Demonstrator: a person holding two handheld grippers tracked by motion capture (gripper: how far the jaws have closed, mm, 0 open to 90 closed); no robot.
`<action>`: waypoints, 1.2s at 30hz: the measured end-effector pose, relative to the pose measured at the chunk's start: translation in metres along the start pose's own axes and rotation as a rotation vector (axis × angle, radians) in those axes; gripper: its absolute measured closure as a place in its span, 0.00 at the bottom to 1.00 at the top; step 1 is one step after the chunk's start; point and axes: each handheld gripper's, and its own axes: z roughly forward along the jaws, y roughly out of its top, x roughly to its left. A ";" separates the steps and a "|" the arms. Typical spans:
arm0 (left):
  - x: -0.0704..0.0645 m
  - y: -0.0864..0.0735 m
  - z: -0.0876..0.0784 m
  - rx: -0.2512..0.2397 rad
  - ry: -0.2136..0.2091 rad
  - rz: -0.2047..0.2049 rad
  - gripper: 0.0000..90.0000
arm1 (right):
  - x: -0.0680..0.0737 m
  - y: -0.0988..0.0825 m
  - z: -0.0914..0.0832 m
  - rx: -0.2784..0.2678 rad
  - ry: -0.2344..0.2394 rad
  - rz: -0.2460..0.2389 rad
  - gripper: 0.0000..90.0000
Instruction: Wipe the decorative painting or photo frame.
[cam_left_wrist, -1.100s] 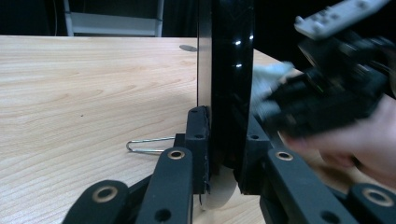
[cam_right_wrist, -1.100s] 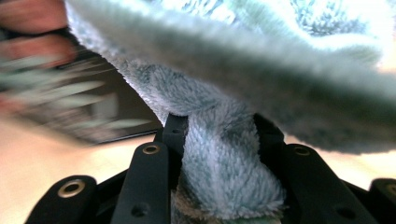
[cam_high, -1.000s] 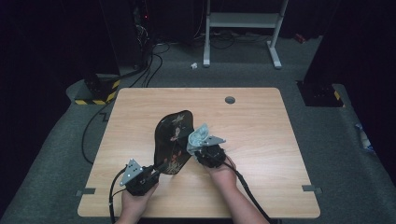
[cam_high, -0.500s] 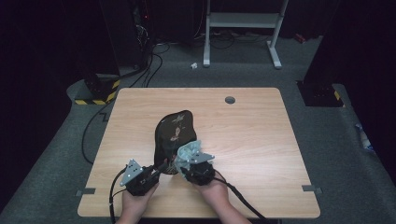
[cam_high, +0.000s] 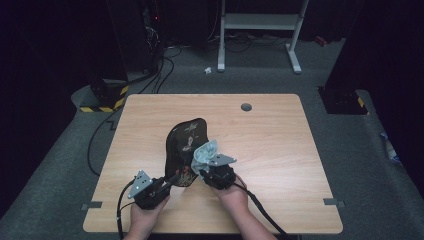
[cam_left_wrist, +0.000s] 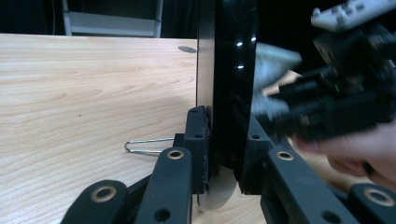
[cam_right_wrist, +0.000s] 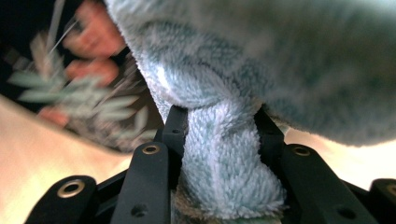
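A black lacquered tray (cam_high: 184, 145) with a leaf and flower pattern stands tilted on its edge near the table's front middle. My left gripper (cam_high: 167, 184) is shut on the tray's near rim (cam_left_wrist: 227, 93), one jaw on each face. My right gripper (cam_high: 206, 167) is shut on a pale blue fluffy cloth (cam_high: 205, 152), which presses against the tray's patterned face. In the right gripper view the cloth (cam_right_wrist: 224, 158) bunches between the jaws, and the tray's blurred pattern (cam_right_wrist: 88, 93) lies behind it. The right gripper (cam_left_wrist: 336, 102) is blurred at the right of the left gripper view.
A wooden table (cam_high: 280, 135) has a round grommet (cam_high: 246, 107) near its far edge. A bent wire clip (cam_left_wrist: 144, 145) lies on the table by the left jaws. Beyond the table stand a white frame (cam_high: 260, 30) and floor cables (cam_high: 165, 55).
The right gripper with the cloth slid down and left over the tray's face, then came back up and right. The left gripper kept its hold on the tray.
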 end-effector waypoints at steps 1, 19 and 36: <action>0.001 0.000 0.000 0.000 -0.007 -0.001 0.85 | -0.003 0.002 -0.002 -0.006 -0.010 0.010 0.73; 0.010 0.000 -0.050 -0.006 0.018 0.059 0.69 | 0.008 0.013 -0.013 -0.029 -0.043 -0.083 0.72; 0.012 0.046 -0.046 -0.080 0.031 0.042 0.73 | 0.036 0.006 -0.014 -0.026 -0.007 -0.158 0.72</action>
